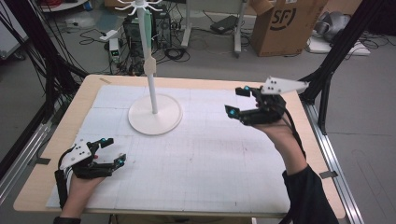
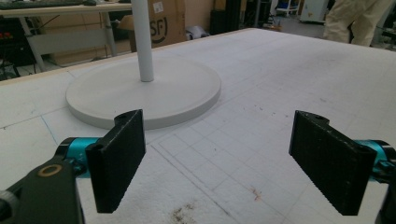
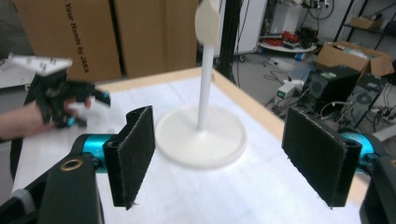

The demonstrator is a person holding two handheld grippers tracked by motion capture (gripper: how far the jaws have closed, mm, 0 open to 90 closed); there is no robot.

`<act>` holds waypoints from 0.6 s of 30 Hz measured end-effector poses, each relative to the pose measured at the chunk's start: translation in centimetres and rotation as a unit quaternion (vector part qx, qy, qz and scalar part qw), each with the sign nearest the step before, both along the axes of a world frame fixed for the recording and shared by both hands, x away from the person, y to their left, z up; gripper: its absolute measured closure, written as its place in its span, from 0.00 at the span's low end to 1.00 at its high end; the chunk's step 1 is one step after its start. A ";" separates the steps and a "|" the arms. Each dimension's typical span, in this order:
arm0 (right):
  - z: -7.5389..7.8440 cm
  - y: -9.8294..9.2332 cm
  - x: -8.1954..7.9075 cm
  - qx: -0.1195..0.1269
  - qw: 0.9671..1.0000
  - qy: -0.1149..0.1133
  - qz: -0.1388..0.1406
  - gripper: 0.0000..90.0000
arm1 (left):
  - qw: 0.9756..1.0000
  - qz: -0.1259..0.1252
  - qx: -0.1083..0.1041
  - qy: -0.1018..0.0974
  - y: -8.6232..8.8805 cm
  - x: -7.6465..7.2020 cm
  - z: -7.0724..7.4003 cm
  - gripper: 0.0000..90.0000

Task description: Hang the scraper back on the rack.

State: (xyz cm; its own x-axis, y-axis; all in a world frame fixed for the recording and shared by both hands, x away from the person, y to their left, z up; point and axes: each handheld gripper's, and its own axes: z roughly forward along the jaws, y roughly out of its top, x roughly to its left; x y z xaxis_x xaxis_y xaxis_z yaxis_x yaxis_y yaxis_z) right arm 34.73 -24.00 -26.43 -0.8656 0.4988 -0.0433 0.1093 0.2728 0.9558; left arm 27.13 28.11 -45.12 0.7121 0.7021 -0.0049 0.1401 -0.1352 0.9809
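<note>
both grippers are just hanging there with jaws spread wide and nothing in them. left gripper (image 1: 113, 150) sits low over the white mat (image 1: 210, 163) near the front left corner, right gripper (image 1: 238, 101) is held up over the far right side. the white stand (image 1: 154, 114) is on the mat between them, toward the back.

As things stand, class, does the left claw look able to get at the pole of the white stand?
Probably yes. The left claw is open, holds nothing, and bare mat lies between it and the stand's pole. The round base rings the pole, so the claw would have to come in above it.
</note>
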 end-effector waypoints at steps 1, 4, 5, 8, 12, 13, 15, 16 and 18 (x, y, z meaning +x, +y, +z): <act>-1.0 -0.6 -0.6 -0.001 1.000 0.000 -0.003 0.27 | 1.000 -0.001 0.002 -0.002 0.0 0.0 0.0 0.21; -3.5 -2.1 -1.7 0.000 1.000 0.001 -0.013 0.25 | 1.000 0.000 0.002 -0.002 0.0 0.0 0.0 0.21; -4.4 -2.6 -2.0 -0.001 1.000 0.003 -0.019 0.24 | 1.000 0.000 0.002 -0.001 0.0 0.0 0.0 0.21; -7.2 -4.2 -2.9 -0.001 0.999 0.013 -0.033 0.21 | 1.000 0.001 -0.001 -0.001 0.1 0.0 0.0 0.21; -10.7 -6.1 -4.3 0.005 0.998 0.030 -0.055 0.20 | 1.000 0.000 -0.003 0.000 0.1 0.0 0.0 0.21; -11.5 -6.5 -4.6 0.008 0.998 0.033 -0.059 0.20 | 1.000 0.000 -0.004 0.000 0.1 0.0 0.0 0.21; -12.6 -7.1 -5.0 0.016 0.997 0.040 -0.066 0.19 | 1.000 -0.001 -0.002 -0.001 0.1 0.0 0.0 0.21; -13.4 -7.3 -5.3 0.018 0.996 0.048 -0.071 0.19 | 1.000 -0.001 -0.002 -0.001 0.1 0.0 0.0 0.21; -14.5 -7.7 -5.6 0.011 0.996 0.051 -0.078 0.19 | 1.000 -0.001 -0.003 -0.002 0.1 0.0 0.0 0.21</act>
State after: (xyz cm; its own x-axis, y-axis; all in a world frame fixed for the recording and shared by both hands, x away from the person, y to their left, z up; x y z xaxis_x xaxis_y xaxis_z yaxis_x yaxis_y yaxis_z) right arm 29.15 -31.65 -40.98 -0.7769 0.6274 0.0526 0.2449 0.2241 0.9433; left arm 27.10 28.18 -45.13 0.7129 0.7013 -0.0054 0.1353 -0.1300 0.9822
